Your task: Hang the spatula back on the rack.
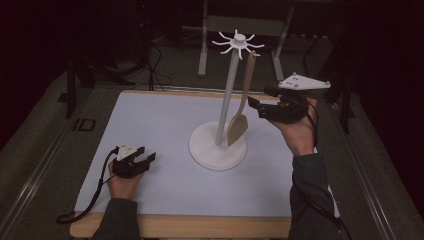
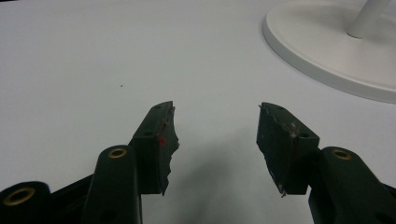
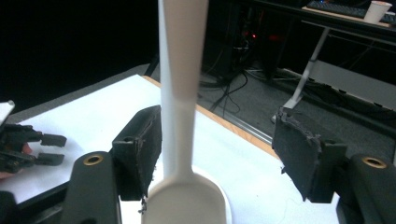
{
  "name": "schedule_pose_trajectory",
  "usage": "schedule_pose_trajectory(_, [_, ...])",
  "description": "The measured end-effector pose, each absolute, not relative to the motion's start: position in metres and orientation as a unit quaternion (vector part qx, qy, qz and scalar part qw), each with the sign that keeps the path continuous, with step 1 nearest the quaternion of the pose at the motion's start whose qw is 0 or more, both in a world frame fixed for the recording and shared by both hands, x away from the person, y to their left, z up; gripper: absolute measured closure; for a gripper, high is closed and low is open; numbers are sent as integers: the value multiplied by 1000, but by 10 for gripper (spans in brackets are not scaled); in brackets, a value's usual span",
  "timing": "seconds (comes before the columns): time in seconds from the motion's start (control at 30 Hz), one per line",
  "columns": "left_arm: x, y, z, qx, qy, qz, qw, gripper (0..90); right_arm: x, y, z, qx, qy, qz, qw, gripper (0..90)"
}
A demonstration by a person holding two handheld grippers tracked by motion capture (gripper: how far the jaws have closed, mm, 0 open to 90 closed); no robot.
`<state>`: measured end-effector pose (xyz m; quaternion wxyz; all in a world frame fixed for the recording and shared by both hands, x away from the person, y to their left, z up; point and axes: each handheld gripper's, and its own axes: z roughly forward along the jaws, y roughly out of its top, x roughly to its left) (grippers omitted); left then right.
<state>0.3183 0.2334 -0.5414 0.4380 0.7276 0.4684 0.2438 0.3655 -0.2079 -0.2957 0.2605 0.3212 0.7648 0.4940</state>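
Note:
A white stand (image 1: 228, 92) with a ring of hooks at its top rises from a round base (image 1: 210, 152) in the middle of the table. A pale wooden spatula (image 1: 241, 117) hangs from one hook, blade down, just above the base. My right gripper (image 1: 256, 106) is raised beside the spatula's handle, open. In the right gripper view the handle (image 3: 180, 93) stands between the jaws of the right gripper (image 3: 219, 149), close against the left pad and well apart from the right one. My left gripper (image 1: 148, 159) rests low on the table at the front left, open and empty (image 2: 217, 135).
A white mat (image 1: 165, 125) covers the wooden table (image 1: 200, 225). The stand's base (image 2: 327, 51) lies ahead and to the right of the left gripper. Dark floor, cables and desk legs (image 1: 202, 45) lie beyond the far edge.

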Motion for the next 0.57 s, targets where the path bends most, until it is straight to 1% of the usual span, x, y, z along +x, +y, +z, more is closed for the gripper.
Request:
schedule_pose_trajectory(0.33, [319,234,-541,728,469,243,437,467,366,-226,-324,348,767,478,247,321])
schedule_pose_trajectory(0.57, [319,234,-541,728,469,243,437,466,368,-245,-356,375,770,459,235,318])
